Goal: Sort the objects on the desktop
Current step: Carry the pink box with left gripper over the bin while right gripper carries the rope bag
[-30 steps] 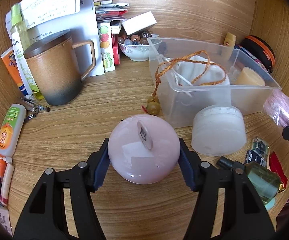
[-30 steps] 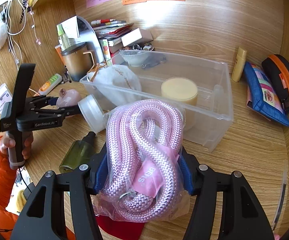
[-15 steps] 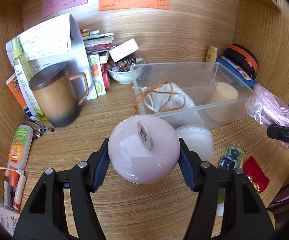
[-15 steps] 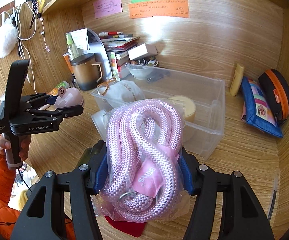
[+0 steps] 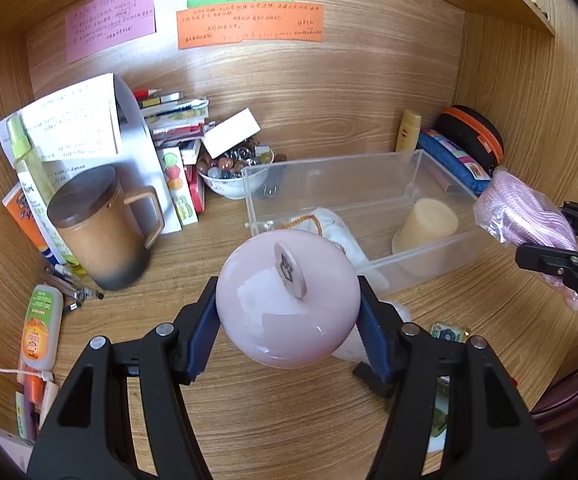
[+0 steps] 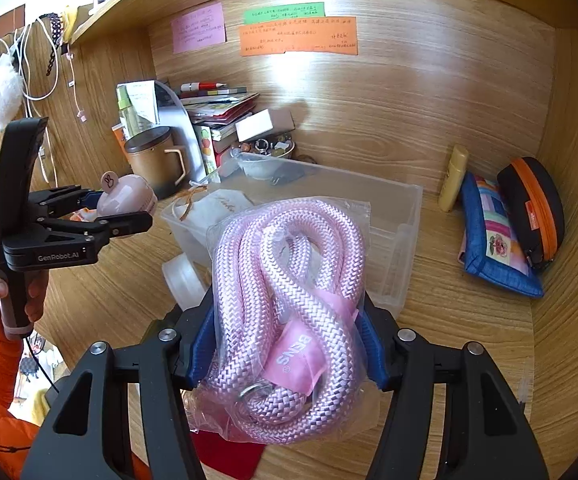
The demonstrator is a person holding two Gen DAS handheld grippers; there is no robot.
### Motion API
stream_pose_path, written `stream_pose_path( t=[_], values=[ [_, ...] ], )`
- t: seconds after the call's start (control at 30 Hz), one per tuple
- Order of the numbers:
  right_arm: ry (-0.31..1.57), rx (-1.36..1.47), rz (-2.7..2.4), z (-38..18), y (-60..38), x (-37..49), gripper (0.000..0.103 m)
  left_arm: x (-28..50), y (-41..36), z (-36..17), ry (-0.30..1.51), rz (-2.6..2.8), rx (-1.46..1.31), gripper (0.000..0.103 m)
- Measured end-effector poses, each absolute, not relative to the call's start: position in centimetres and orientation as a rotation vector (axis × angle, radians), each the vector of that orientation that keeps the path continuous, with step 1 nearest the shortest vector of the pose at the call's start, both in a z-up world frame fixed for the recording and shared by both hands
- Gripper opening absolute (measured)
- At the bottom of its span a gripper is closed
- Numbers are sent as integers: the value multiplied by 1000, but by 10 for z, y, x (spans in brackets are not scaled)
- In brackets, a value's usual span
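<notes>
Sorting is partway. The clear bin, centre right, already holds a cloth pouch and cream cylinder. Right gripper jaws clamp the bagged pink rope above the worktop; left gripper jaws clamp the pink jar. Items beneath the jar are hidden.

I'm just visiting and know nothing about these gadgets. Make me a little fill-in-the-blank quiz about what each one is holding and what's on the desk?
1. The left gripper is shut on a round pink ____.
2. The right gripper clamps a bagged pink ____.
3. The cream cylinder stands inside the clear plastic ____.
4. The brown mug is covered by a dark ____.

Missing words: jar; rope; bin; lid
</notes>
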State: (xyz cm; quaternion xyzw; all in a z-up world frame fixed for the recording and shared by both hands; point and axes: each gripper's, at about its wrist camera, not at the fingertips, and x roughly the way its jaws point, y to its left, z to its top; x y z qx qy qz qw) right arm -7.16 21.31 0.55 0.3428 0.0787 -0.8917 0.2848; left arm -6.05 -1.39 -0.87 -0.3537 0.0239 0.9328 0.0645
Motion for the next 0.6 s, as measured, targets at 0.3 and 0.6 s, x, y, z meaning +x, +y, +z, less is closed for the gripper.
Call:
stream_pose_path(
  t=[0.3, 0.6],
  values=[
    [208, 920, -2399, 13, 212, -97, 56, -75, -12, 5, 91, 2805, -1060, 62],
    [201, 927, -2389, 13, 205, -122, 56, -97, -11, 16, 92, 2780, -1037, 62]
  ],
)
